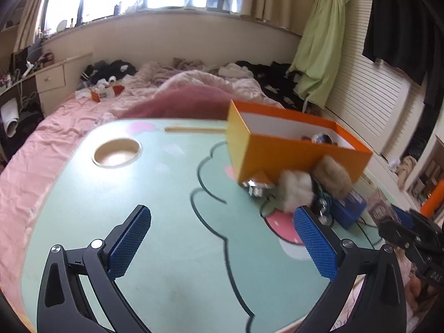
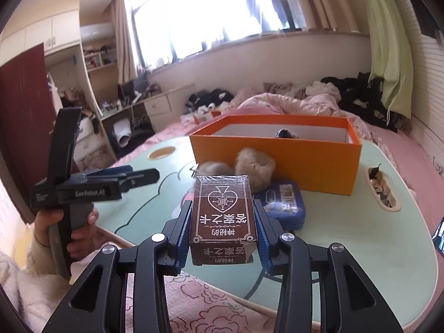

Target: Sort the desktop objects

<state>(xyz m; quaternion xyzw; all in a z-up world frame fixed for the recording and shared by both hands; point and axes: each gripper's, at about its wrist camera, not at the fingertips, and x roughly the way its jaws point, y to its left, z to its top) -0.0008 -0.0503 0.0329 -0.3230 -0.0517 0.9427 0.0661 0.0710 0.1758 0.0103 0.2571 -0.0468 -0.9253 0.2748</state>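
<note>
Right tongs (image 2: 223, 229) clench a brown card box (image 2: 222, 216) above the bench (image 2: 347, 227) — left tongs (image 1: 222, 238) spread wide, empty.

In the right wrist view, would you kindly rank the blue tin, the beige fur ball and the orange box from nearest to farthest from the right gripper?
1. Blue tin, just ahead, slightly right of the right gripper.
2. Beige fur ball, behind the tin.
3. Orange box, farthest back.

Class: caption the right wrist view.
Right tongs grip a brown card box before an orange box on the table.
</note>
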